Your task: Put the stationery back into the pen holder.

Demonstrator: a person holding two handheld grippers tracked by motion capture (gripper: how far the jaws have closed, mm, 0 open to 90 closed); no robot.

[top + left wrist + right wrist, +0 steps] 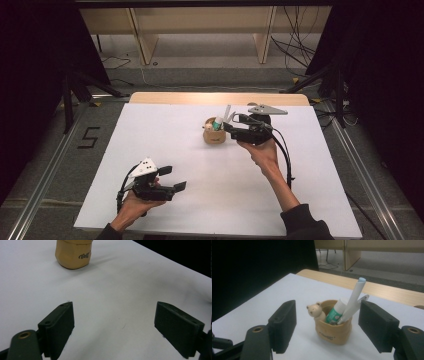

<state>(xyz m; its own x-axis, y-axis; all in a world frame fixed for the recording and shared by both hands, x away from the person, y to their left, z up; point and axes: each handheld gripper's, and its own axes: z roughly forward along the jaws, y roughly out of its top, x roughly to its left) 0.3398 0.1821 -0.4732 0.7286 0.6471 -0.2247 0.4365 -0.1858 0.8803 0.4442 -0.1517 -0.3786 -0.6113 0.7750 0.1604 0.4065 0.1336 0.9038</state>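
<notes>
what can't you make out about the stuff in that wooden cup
- Wooden cup: its printed word is too small and blurred in the right gripper view, and cut short at the cup's curve in the left gripper view.
- Green-and-white tube: lower part hidden by the cup wall.
- White pen: tip hidden inside the cup.
- In the high view the contents are too small to tell apart.

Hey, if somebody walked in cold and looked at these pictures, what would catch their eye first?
Probably the tan wooden cup with a little bear figure on its rim, standing alone toward the far side of the white table and holding a green-and-white tube and a long white stick. Next, the right gripper open just in front of it, and the left gripper open near the table's near-left edge.
</notes>
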